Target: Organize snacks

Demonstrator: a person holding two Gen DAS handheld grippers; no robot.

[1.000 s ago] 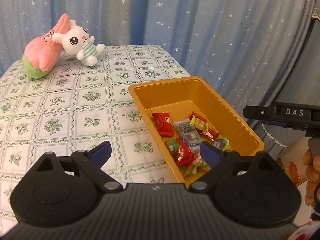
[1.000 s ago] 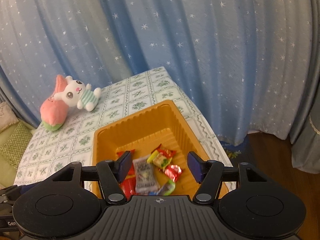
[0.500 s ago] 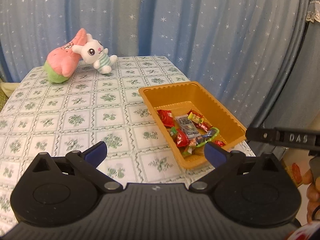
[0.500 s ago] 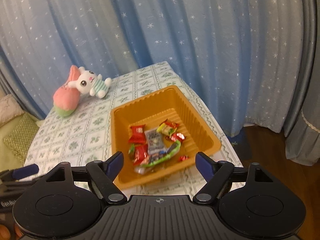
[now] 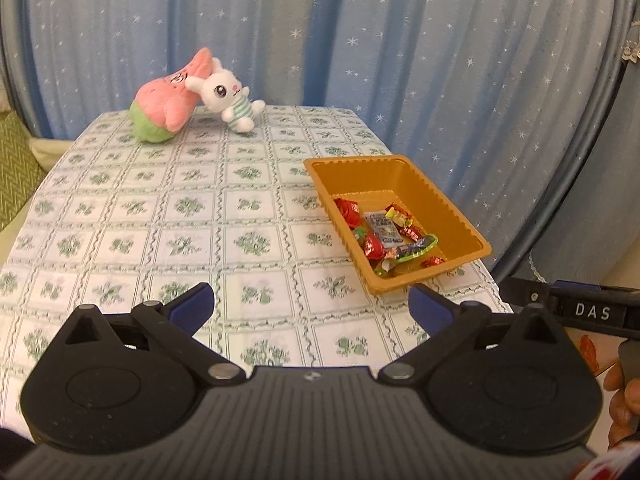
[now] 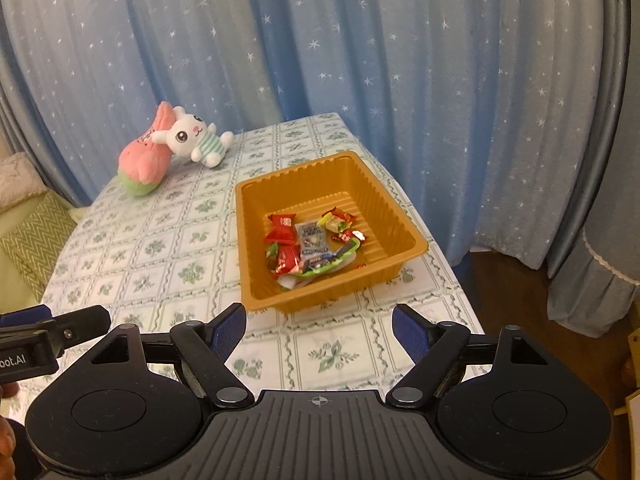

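Both grippers, left (image 5: 310, 306) and right (image 6: 319, 326), have drawn back from the tray (image 6: 408, 236); fingers open, empty; snacks (image 6: 312, 246) lie inside, sorting apparently finished.

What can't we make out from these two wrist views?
- Snack wrappers in the orange tray: print too small to read, both views.
- Tray's near inner wall: hidden by its own rim, both views.
- Right gripper: left wrist view cuts it off at the edge.
- Table's near edge: hidden behind gripper bodies.
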